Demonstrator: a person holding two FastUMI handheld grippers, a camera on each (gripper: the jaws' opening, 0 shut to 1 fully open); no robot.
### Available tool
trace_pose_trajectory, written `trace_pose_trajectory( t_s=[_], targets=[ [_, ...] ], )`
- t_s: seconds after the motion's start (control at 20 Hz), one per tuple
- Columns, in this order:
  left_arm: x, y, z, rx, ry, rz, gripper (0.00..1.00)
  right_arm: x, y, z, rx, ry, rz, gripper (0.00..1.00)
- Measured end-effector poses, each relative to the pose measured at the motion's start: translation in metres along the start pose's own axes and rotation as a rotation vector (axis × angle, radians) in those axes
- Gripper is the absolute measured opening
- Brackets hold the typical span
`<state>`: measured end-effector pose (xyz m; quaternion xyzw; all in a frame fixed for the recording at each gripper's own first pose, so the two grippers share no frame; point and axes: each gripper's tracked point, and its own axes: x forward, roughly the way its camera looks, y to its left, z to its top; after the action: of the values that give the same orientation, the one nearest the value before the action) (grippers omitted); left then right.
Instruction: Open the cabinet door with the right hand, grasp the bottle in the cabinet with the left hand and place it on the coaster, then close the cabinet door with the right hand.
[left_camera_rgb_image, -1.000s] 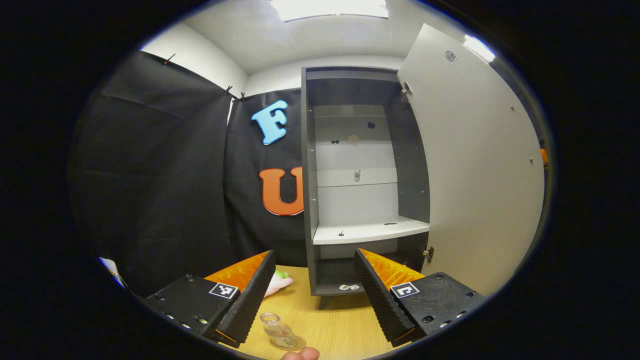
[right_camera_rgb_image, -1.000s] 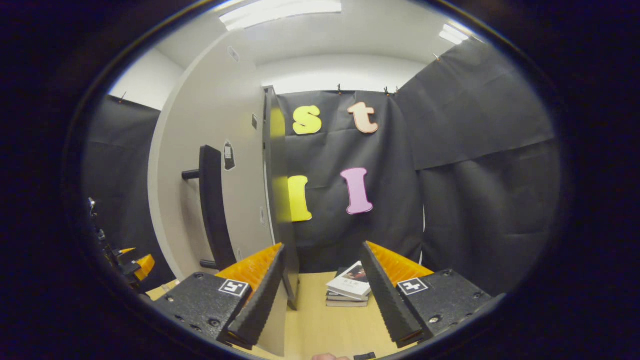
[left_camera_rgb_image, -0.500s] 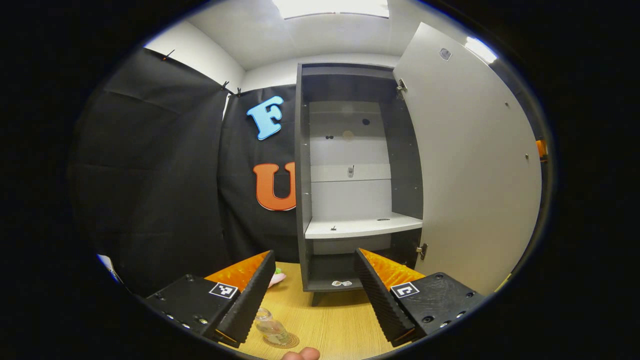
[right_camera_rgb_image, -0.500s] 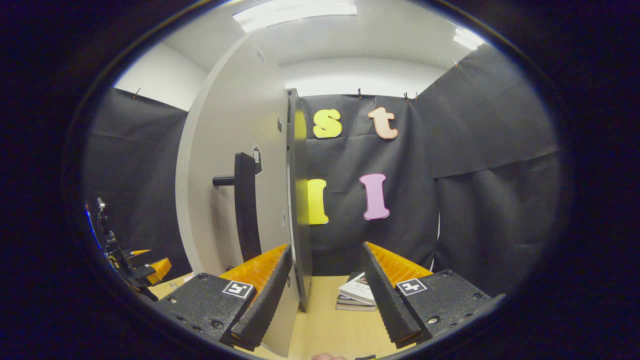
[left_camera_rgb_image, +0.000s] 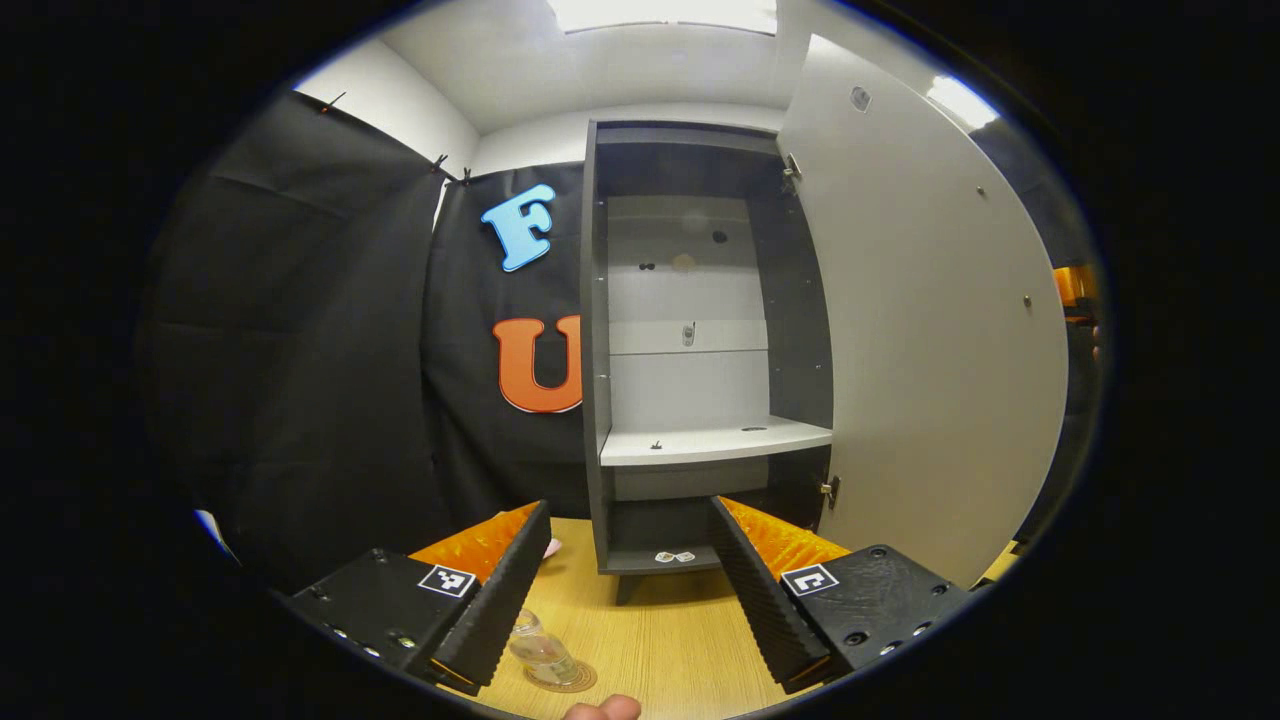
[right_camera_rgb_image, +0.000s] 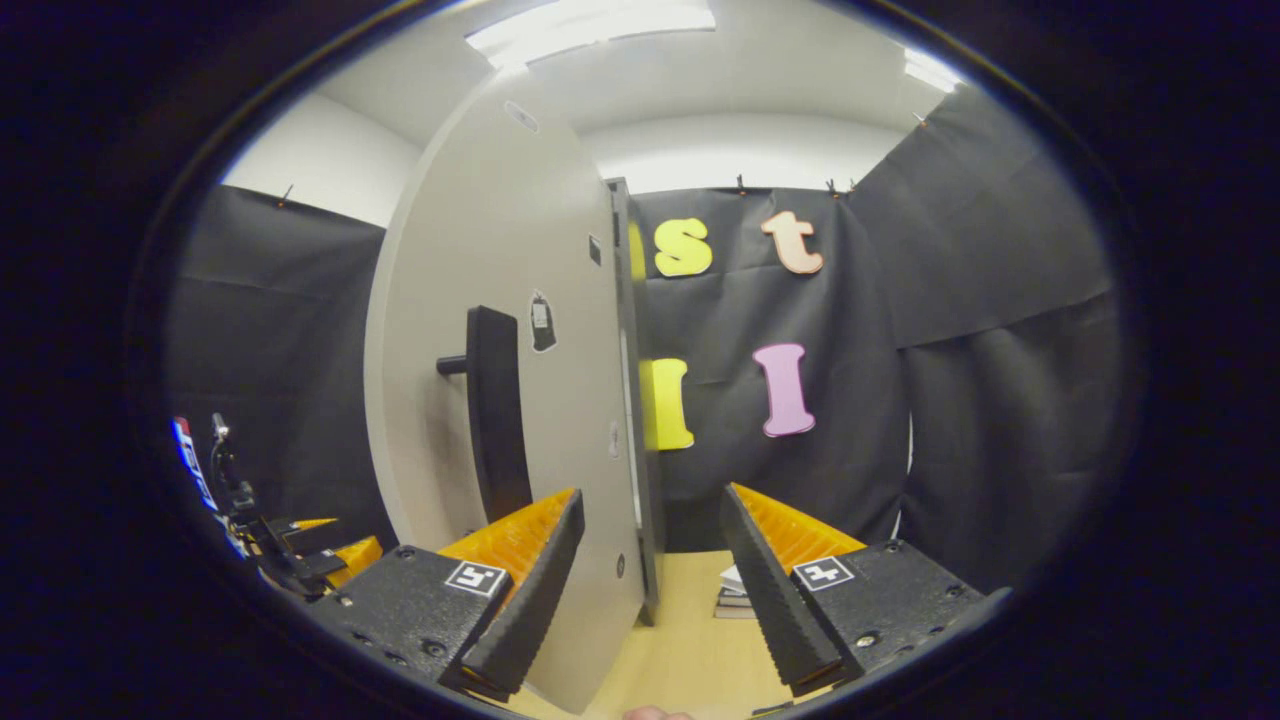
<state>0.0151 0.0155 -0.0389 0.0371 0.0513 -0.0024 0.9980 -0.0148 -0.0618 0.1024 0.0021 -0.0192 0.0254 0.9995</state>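
White cabinet door (right_camera_rgb_image: 480, 400) stood open, its free edge between my right gripper's (right_camera_rgb_image: 650, 590) wide, empty jaws; black handle (right_camera_rgb_image: 495, 410) lay left. Left gripper (left_camera_rgb_image: 625, 590) wide too.

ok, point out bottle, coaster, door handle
bottle (left_camera_rgb_image: 537, 650), left gripper view, on its clear glass body.
coaster (left_camera_rgb_image: 580, 678), left gripper view, on its bare right rim.
door handle (right_camera_rgb_image: 497, 410), right gripper view, on the middle of the black bar.

A cabinet (left_camera_rgb_image: 700, 350) stands at the back of the worktop (left_camera_rgb_image: 660, 640), its door (left_camera_rgb_image: 930, 330) swung open to the right; in front, the bottle (left_camera_rgb_image: 535, 652) sits on the coaster (left_camera_rgb_image: 575, 680). Books (right_camera_rgb_image: 735, 592) lie right of the cabinet.
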Motion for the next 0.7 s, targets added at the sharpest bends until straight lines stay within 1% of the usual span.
trace_pose_trajectory(
  t_s=[0.2, 0.25, 0.3, 0.35, 0.4, 0.55, 0.7],
  targets=[
    [-0.003, 0.003, -0.004, -0.025, 0.011, -0.015, 0.95, 0.01, 0.038, -0.008, 0.051, 0.017, 0.081, 0.9],
    [-0.005, 0.005, -0.006, -0.033, 0.012, -0.016, 1.0, 0.013, 0.046, -0.009, 0.064, 0.02, 0.099, 0.9],
    [-0.006, 0.007, -0.007, -0.04, 0.016, -0.018, 0.95, 0.016, 0.053, -0.009, 0.065, 0.024, 0.114, 0.9],
    [-0.007, 0.008, -0.011, -0.044, 0.02, -0.022, 0.95, 0.019, 0.059, -0.008, 0.055, 0.024, 0.125, 0.9],
    [-0.009, 0.01, -0.012, -0.045, 0.024, -0.023, 0.95, 0.022, 0.064, -0.007, 0.041, 0.022, 0.126, 0.9],
    [-0.008, 0.018, -0.014, -0.034, 0.016, -0.017, 0.95, 0.036, 0.073, -0.003, -0.013, -0.009, 0.093, 0.9],
    [-0.005, 0.024, -0.015, -0.04, 0.015, -0.012, 0.95, 0.049, 0.092, -0.007, -0.029, -0.003, 0.119, 0.9]
  ],
)
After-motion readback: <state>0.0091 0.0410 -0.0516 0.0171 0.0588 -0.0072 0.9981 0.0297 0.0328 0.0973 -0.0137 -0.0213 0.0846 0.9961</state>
